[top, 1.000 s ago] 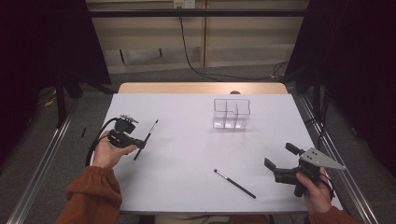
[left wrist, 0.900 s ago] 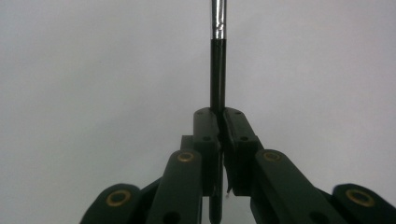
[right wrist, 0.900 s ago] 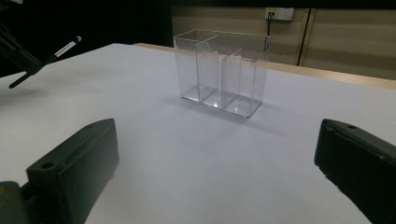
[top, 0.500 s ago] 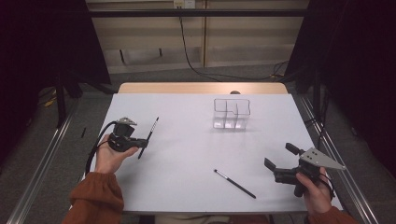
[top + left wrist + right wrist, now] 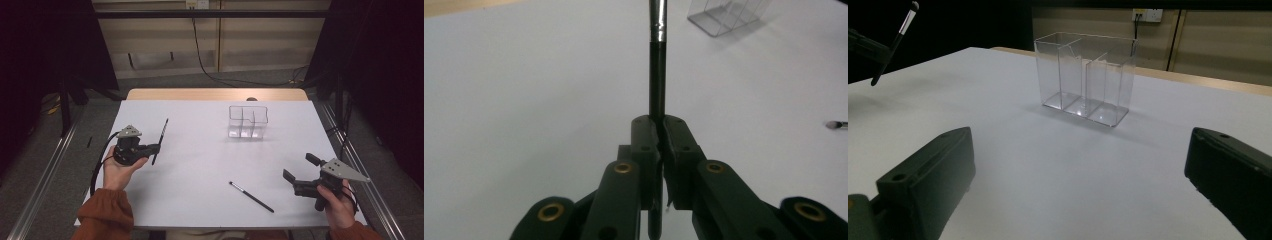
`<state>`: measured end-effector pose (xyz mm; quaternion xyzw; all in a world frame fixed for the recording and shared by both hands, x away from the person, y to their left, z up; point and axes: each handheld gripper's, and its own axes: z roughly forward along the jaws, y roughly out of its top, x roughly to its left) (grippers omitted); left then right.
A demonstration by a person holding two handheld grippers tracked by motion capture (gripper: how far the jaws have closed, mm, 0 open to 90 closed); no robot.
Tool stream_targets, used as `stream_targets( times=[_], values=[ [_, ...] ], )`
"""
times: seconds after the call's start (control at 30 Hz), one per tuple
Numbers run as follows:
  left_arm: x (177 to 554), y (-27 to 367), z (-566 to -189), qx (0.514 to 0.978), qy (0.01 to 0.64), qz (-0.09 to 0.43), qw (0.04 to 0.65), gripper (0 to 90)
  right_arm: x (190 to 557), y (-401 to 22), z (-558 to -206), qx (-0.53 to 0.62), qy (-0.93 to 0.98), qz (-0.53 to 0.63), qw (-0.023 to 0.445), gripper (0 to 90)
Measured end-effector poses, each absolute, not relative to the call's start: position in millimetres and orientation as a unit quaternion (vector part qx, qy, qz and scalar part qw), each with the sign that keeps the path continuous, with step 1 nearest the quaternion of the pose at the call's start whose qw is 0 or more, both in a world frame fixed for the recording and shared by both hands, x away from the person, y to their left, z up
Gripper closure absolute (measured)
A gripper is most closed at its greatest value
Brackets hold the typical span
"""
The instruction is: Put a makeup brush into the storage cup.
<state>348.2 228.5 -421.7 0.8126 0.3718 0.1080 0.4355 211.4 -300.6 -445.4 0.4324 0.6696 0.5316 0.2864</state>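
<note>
Counted on the white table (image 5: 200, 170): two makeup brushes, one clear organizer, two grippers.

First makeup brush (image 5: 159, 140), dark-handled, pinched between the pressed-together jaws of the left gripper (image 5: 154, 148), lifted off the table near its left edge, tilted with the upper end pointing away from the person. Seen along that gripper's own view as a black handle (image 5: 657, 75) rising straight from the shut jaws, with a silver ferrule near the top; bristle head cut off by the upper frame edge.

Second makeup brush (image 5: 251, 196) lay flat on the table toward the near edge, between the two hands, well apart from both grippers. Just its pale tip (image 5: 835, 125) caught at the right border of the left gripper view, rest cut off.

Clear acrylic organizer (image 5: 248, 121) stood upright toward the far side of the table; three compartments made out in the right gripper view (image 5: 1085, 77), nothing seen inside.

Right gripper (image 5: 299, 170) held near the table's right edge, jaws spread wide, nothing between them. Transparent walls hard to trace from above.
</note>
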Motion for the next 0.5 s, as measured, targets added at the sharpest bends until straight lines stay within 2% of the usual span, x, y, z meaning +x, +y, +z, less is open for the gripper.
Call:
stream_targets(
  times=[0.5],
  values=[
    [338.0,232.6,-417.0,0.772,0.355,0.144,0.508,84.6,211.3,-300.7,-445.2,0.432,0.670,0.532,0.286,0.0]
  ],
)
